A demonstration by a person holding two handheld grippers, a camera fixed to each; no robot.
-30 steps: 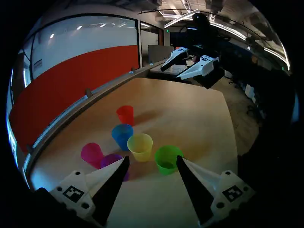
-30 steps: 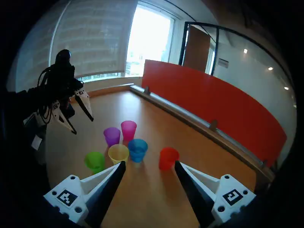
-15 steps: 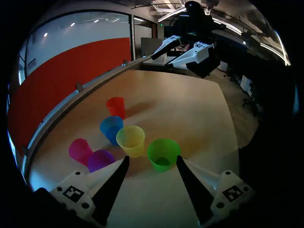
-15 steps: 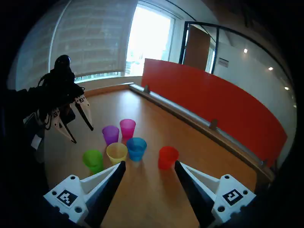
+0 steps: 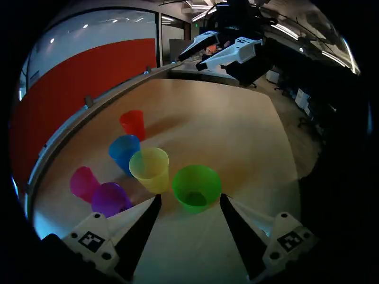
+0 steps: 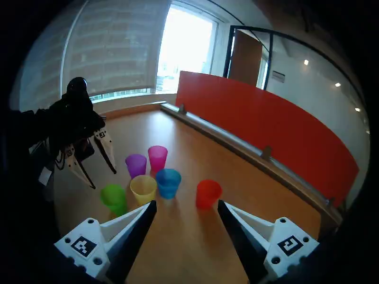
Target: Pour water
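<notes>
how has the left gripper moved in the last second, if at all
Yes. In the right gripper view the left gripper has dropped toward the green cup on the table.

In the left gripper view, the tan wooden table (image 5: 237,123) bears plain cups: red cup (image 5: 133,124) at the cluster's 12 o'clock, blue cup (image 5: 123,152), yellow cup (image 5: 150,168), green cup (image 5: 195,187) at 5, pink cup (image 5: 84,182) and purple cup (image 5: 110,199) at 8.

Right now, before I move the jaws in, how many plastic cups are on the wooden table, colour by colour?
red plastic cup: 1
blue plastic cup: 1
yellow plastic cup: 1
green plastic cup: 1
pink plastic cup: 1
purple plastic cup: 1
Total: 6 cups
</notes>
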